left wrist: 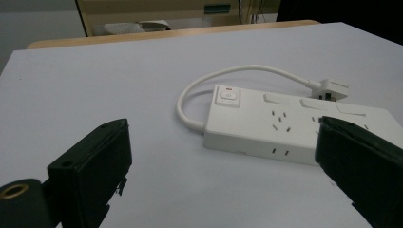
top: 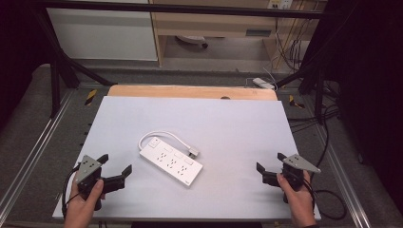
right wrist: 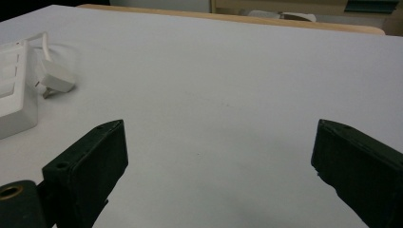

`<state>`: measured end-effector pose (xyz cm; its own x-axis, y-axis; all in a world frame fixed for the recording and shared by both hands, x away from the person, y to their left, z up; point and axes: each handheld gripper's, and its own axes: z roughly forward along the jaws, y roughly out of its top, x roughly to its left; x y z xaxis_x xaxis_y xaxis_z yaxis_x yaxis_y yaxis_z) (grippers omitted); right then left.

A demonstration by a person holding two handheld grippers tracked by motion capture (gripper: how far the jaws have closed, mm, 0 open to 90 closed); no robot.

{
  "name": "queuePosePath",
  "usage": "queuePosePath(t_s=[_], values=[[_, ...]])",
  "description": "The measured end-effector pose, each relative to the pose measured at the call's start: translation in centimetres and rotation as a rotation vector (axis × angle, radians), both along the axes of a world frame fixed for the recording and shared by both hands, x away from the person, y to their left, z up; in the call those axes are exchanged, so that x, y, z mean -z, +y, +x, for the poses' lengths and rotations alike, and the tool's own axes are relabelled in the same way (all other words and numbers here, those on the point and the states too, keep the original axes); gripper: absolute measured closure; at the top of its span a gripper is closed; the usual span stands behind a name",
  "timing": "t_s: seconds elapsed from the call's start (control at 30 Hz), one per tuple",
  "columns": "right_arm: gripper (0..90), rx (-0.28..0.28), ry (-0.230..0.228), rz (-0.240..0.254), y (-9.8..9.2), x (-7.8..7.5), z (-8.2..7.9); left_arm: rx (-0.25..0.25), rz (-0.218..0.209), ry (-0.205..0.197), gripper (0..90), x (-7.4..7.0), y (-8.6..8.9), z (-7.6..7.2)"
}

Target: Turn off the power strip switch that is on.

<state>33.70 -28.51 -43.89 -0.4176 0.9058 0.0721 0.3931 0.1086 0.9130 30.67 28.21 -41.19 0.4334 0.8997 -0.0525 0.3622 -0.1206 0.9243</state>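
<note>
I am holding my left gripper (top: 114, 166) over the near left part of the white table (top: 237, 123), jaws spread wide with nothing between them. I am holding my right gripper (top: 269, 167) over the near right part, jaws likewise standing wide and empty. The white power strip (top: 170, 162) is lying flat on the table between the two grippers, nearer the left one and angled across the surface, touching neither. In the left gripper view the power strip (left wrist: 290, 126) is sitting just beyond the jaws, its switch (left wrist: 228, 96) facing up at the near end. Its white cord (top: 164, 135) is looping round behind it to the plug (top: 193, 152), which is resting beside the strip's far long edge.
</note>
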Motion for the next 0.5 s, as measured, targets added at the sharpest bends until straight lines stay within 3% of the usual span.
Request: queuePosePath(t_s=[0.5], values=[[5.5, -0.013, -0.014, 0.058, -0.51, -0.61, -0.41, 0.006, 0.000, 0.007, 4.8, 0.07, -0.09, 0.02]])
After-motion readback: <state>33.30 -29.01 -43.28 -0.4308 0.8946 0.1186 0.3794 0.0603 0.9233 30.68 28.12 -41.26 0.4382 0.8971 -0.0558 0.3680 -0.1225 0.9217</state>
